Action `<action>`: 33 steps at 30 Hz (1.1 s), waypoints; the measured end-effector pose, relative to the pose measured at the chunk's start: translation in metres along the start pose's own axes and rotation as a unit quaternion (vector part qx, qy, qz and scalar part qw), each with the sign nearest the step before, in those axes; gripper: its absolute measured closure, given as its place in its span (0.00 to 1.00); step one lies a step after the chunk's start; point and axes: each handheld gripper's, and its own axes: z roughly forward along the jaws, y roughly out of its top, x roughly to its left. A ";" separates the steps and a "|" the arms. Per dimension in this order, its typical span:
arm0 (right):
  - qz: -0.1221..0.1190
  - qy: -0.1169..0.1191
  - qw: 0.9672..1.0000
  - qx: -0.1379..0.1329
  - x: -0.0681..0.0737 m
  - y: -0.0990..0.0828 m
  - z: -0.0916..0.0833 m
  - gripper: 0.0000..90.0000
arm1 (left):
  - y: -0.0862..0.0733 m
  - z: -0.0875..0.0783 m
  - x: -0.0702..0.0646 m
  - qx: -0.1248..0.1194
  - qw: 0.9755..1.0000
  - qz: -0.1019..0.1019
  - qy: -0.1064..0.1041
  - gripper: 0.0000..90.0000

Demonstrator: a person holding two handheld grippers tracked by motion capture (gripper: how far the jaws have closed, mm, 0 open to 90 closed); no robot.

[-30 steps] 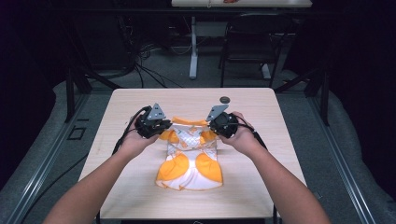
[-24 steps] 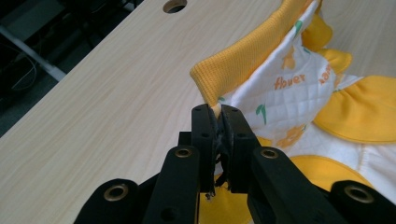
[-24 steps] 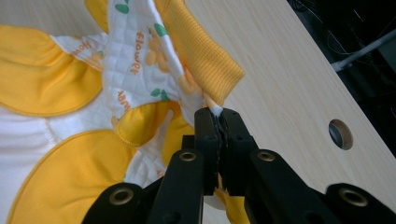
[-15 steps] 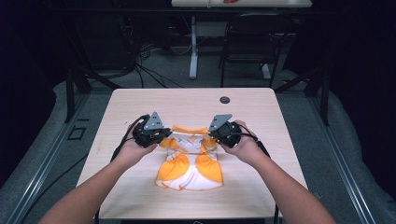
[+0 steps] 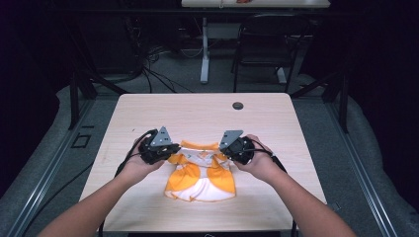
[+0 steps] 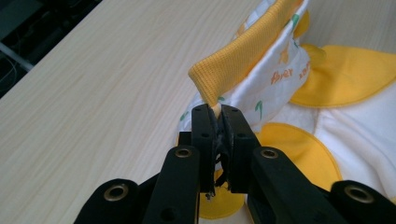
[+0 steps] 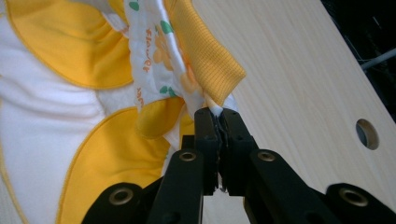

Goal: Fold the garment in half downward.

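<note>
- The forearms enter from the near edge of the table [image 5: 148, 207], a pale wood-grain top with rounded corners.
- The garment [image 5: 200, 170] lies at the middle of the near half: soft white cloth with smooth orange rounded panels, its near hem flat on the wood.
- Its far edge is a ribbed orange band [image 6: 233, 63] over a white layer printed with small orange and green motifs; the band stands folded up off the table.
- The left gripper [image 5: 170, 152], black and jointed, has its jaws pressed together on the band's left corner, cloth pinched between the tips.
- The right gripper [image 5: 228, 153] is likewise clamped tight on the right corner of the band [image 7: 210, 60], white cloth showing between its tips.
- Since half a second ago both grippers have come nearer the person and lower, drawing the band back over the garment, so the visible cloth is shorter front to back.
- Beyond, a small round dark hole [image 5: 238, 105] sits in the top near the far edge.
- Past the table stand a chair [image 5: 262, 49] and floor cables [image 5: 158, 74].
</note>
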 end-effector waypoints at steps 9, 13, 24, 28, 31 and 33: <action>-0.004 0.007 1.000 0.003 0.015 -0.010 0.005 0.96 | -0.014 0.003 -0.013 0.004 1.000 0.001 -0.012 0.94; -0.014 0.003 1.000 0.008 0.021 -0.012 0.005 0.96 | -0.019 0.003 -0.021 0.004 1.000 0.003 -0.016 0.94; -0.030 0.013 0.999 0.015 0.043 -0.015 0.002 0.96 | -0.034 -0.002 -0.034 0.004 1.000 0.004 -0.028 0.94; -0.012 0.023 1.000 0.005 0.051 -0.025 0.005 0.96 | -0.039 -0.001 -0.042 0.006 0.999 0.011 -0.034 0.94; -0.005 0.027 1.000 0.001 0.057 -0.032 0.006 0.96 | -0.043 0.000 -0.048 0.008 0.999 0.017 -0.039 0.94; -0.008 0.023 1.000 0.000 0.063 -0.035 0.006 0.96 | -0.045 0.000 -0.052 0.006 0.999 0.016 -0.041 0.94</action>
